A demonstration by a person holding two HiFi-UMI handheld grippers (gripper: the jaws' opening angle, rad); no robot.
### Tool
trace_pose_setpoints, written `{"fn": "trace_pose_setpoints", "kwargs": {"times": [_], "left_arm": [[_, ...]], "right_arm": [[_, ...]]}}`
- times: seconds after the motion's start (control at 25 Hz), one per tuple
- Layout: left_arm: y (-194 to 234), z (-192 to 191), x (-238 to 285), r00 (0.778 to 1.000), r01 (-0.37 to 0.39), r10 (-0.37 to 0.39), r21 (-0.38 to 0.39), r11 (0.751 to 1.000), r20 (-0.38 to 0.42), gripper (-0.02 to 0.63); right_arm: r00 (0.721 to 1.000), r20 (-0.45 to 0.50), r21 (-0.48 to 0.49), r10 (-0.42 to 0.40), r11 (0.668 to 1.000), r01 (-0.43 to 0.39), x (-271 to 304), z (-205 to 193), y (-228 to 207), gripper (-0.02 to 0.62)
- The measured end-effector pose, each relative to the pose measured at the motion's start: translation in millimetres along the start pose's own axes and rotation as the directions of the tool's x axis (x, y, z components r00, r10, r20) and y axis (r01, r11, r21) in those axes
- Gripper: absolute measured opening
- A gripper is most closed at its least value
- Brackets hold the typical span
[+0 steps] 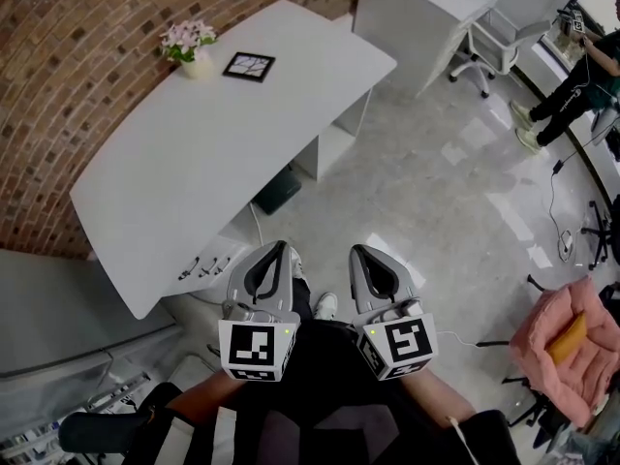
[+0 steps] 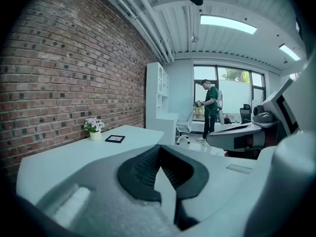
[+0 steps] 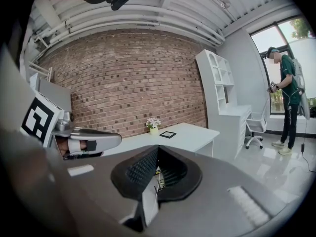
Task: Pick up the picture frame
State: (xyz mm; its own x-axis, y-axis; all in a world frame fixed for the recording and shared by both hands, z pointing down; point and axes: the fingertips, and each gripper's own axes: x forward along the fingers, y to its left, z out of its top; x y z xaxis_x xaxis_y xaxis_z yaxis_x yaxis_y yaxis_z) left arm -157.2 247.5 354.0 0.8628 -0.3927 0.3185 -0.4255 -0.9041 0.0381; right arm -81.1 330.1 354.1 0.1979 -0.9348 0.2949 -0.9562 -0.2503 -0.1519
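Note:
The picture frame [image 1: 249, 66] is small, black-edged, and lies flat near the far end of the long white desk [image 1: 194, 182]; it also shows in the left gripper view as the picture frame [image 2: 114, 138] and in the right gripper view as the picture frame [image 3: 168, 134]. My left gripper [image 1: 282, 247] and right gripper [image 1: 356, 252] are side by side, close to my body, over the floor and well short of the frame. Both are shut with nothing between the jaws: left gripper [image 2: 159, 148], right gripper [image 3: 158, 148].
A small pot of pink flowers [image 1: 190, 45] stands beside the frame against the brick wall [image 1: 77, 56]. A white shelf unit [image 1: 426, 8] and office chair [image 1: 494, 51] stand beyond the desk. A person [image 1: 572, 85] stands at far right; cables [image 1: 557, 211] trail on the floor.

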Motion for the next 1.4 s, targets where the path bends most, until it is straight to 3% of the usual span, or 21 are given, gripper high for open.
{"fn": "trace_pose_setpoints", "kwargs": {"times": [0.32,0.64,0.96,1.4], "left_arm": [[20.0,10.0,64.0,0.999,0.05,-0.05,-0.014,0.999,-0.015,-0.003],[69.0,29.3,131.3,0.998,0.055,-0.056,-0.037,0.998,-0.014,-0.003],[130.6,42.9,170.1,1.0,0.025,-0.025,-0.064,0.998,0.001,-0.003],[197.1,53.3,187.0,0.996,-0.082,0.085,-0.101,0.992,0.02,-0.003]], "right_arm": [[0.999,-0.037,0.0,-0.005,1.0,0.005,50.2,13.1,-23.2,0.002],[0.998,-0.062,0.008,0.007,1.0,-0.006,132.7,37.1,-39.6,0.002],[0.998,-0.058,-0.022,0.013,1.0,-0.014,204.5,64.2,-42.0,0.002],[0.996,-0.043,-0.054,0.082,0.995,-0.084,276.8,90.7,-30.7,0.002]]}}
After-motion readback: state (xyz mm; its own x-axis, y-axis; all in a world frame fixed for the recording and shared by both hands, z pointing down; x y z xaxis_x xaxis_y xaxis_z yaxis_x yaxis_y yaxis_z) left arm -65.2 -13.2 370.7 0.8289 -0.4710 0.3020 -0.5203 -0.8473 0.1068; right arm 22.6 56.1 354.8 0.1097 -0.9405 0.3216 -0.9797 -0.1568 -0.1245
